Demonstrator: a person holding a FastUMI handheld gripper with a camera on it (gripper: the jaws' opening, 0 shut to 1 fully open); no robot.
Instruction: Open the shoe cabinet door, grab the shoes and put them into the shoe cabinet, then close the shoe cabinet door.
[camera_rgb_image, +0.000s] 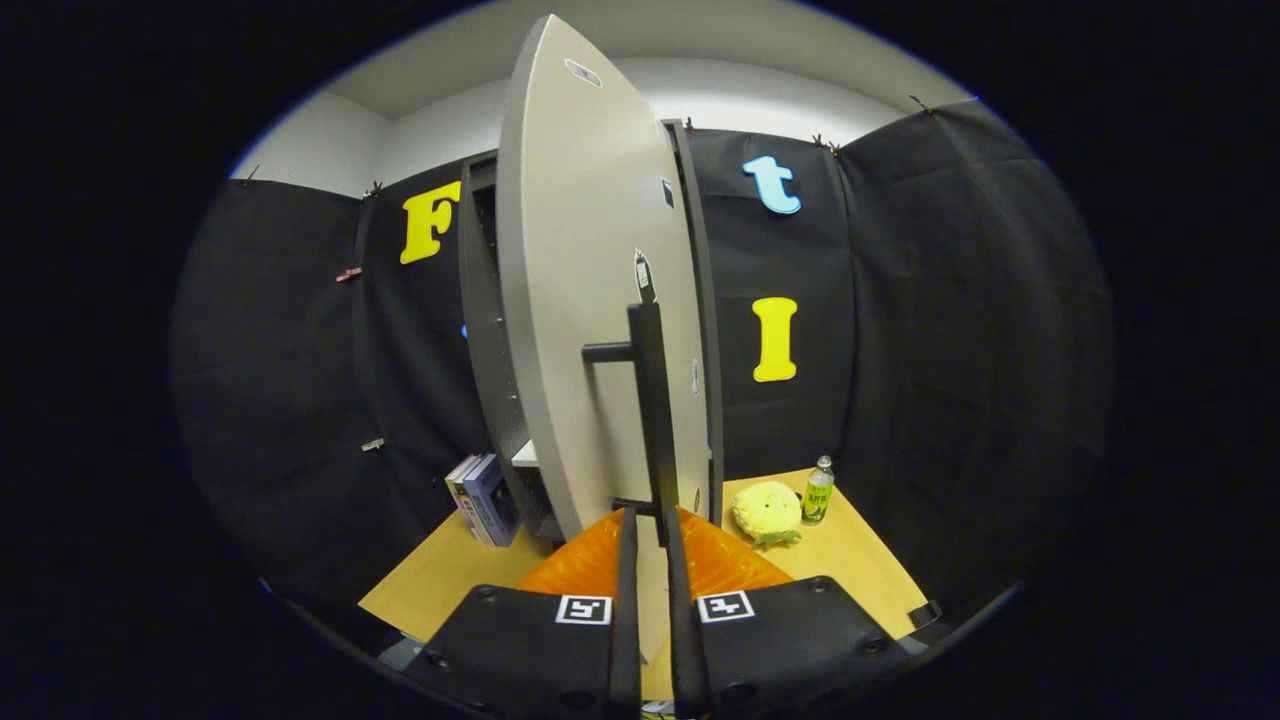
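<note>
Gripper fingers nearly together, pinching the lower end of the black bar handle on the tall grey cabinet door, partly ajar. Pull steadily along the hinge arc, grip kept square. Shoes unseen.

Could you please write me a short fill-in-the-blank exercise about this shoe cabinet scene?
1. The hand-held gripper has its fingers closed around the grey cabinet door's black bar ____.
2. The grey cabinet door stands ____.
3. The green bottle stands beside a yellow ____ toy.
4. The upright books stand on the cabinet's ____ side.

Answers: handle; open; plush; left
</note>
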